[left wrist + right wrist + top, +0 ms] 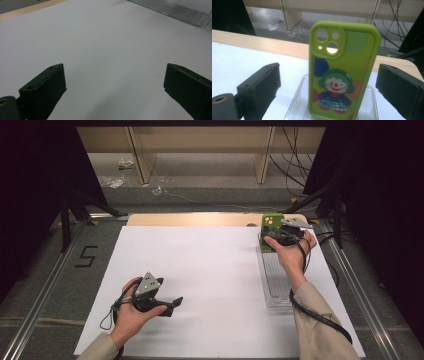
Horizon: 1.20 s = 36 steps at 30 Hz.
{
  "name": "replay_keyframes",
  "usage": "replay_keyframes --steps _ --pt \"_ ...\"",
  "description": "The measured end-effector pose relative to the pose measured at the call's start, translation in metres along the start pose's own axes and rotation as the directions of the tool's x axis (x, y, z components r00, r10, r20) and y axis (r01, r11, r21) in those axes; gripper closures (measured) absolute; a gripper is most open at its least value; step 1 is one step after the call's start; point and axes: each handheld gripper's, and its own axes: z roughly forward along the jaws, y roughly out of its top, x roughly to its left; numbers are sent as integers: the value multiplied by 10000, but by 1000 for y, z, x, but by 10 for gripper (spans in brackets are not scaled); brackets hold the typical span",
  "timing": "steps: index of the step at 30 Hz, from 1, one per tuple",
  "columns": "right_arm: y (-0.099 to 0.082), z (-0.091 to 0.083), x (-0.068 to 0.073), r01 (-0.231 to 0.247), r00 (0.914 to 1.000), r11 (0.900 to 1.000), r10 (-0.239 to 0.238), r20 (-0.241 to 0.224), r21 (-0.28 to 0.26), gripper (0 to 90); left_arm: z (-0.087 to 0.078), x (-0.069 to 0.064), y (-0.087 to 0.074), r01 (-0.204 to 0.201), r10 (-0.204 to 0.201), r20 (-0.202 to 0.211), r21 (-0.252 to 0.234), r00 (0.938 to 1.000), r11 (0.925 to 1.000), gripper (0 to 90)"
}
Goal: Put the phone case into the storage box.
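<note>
- White paper [200, 285] is covering nearly all of the table [190, 219], whose bare wooden edge is showing along the far side.
- Clear plastic is forming a long ridged tray [274, 280] that is lying on the paper at the right side of the table, running from near to far; in the left gripper view a corner of it [175, 13] is showing at the top right.
- Sitting upright at the far end of that tray is a green phone case [271, 231]; in the right gripper view the phone case [342, 70] is standing with its back to the camera, showing camera cut-outs at the top and a clown with green hair below.
- Hovering at the far right, the right tongs [272, 239] are pointing at the phone case; in the right gripper view the right tongs [328, 87] are standing wide apart, one jaw on each side of the case, with a clear gap on both sides, so they are gripping nothing.
- Resting low over the paper at the near left, the left tongs [172, 305] are being held well apart from the tray and the case; in the left gripper view the left tongs [115, 82] are spread wide over bare paper, with nothing between the jaws.
</note>
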Motion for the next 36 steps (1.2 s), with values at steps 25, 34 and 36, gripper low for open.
replay_keyframes --steps 25,34,36 --pt "-14 -30 14 382 9962 9992 -391 -781 -122 87 0 -1 1 -17 17 -11 -11 10000 10000 34" --pt "-21 -38 18 432 9937 9990 -442 -1026 -116 96 0 -1 1 -19 19 -21 -16 10000 10000 34" --pt "-21 -40 18 474 9933 9988 -486 -1047 -139 96 0 -1 1 -20 20 -19 -15 10000 10000 34"
